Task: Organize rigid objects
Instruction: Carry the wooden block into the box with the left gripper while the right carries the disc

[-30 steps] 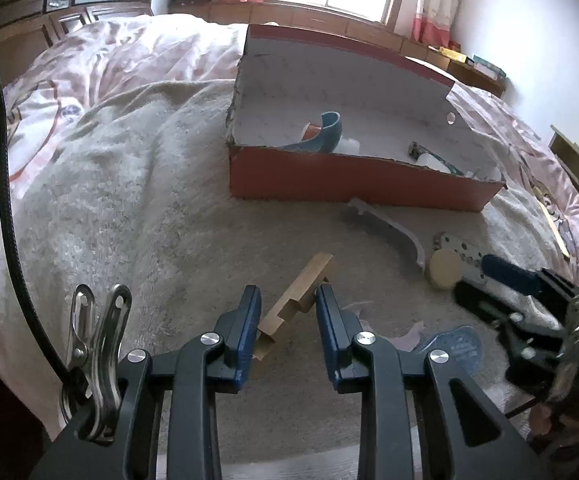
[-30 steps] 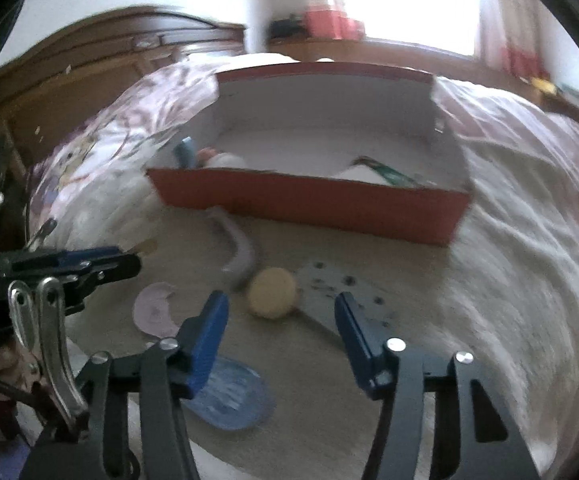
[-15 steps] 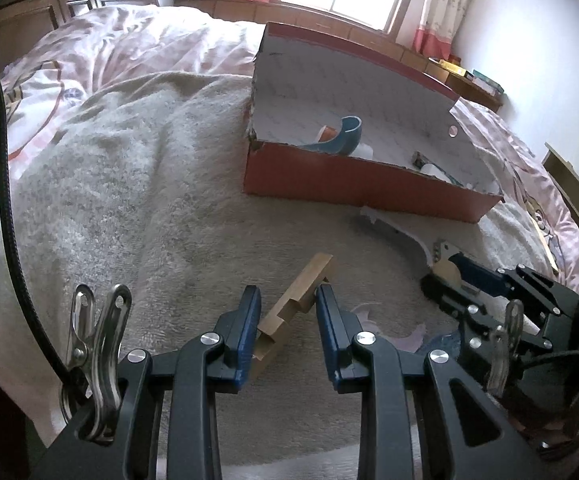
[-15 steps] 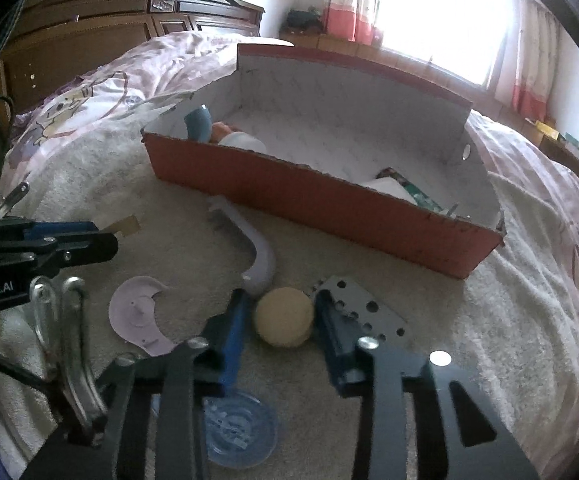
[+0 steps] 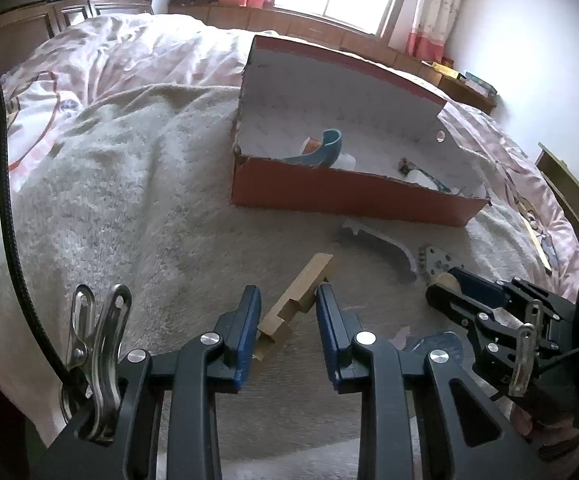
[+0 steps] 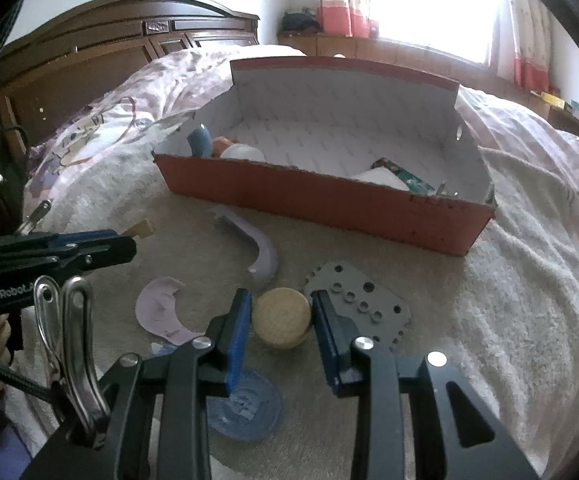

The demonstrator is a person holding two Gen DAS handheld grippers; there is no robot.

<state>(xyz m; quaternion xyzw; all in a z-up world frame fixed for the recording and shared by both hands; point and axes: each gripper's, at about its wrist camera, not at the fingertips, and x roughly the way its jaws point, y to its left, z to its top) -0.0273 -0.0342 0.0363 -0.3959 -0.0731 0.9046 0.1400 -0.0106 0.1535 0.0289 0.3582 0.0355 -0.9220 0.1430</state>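
Grippers are seen low over a beige fleece blanket (image 5: 137, 208) spread on the bed. The right gripper (image 6: 279, 322) is pressed shut on a pale yellow disc (image 6: 282, 322), a blue pad against each side of it; the disc is seen against the blanket, just in front of a grey perforated plate (image 6: 363, 300) lying flat. The left gripper (image 5: 287, 320) is pinched on a notched wooden block (image 5: 295, 304), whose long end juts forward past the fingertips and slants up to the right.

An orange cardboard box (image 6: 317, 200) with a white lining sits further back on the blanket, its lid raised behind it. Inside it, a teal curved piece (image 5: 321, 150) leans at the left end, and a white item is seen beside it; more small things lie at the right end, too small to tell apart.

Loose pieces are scattered between box and grippers: a lilac curved bracket (image 6: 257, 252) near the box front, a pink crescent-shaped piece (image 6: 161, 312) to its left, and a blue round lid (image 6: 245, 406) flat beneath the right gripper's left finger. In the left wrist view the right gripper appears at the right edge, the disc partly hidden between its pads.
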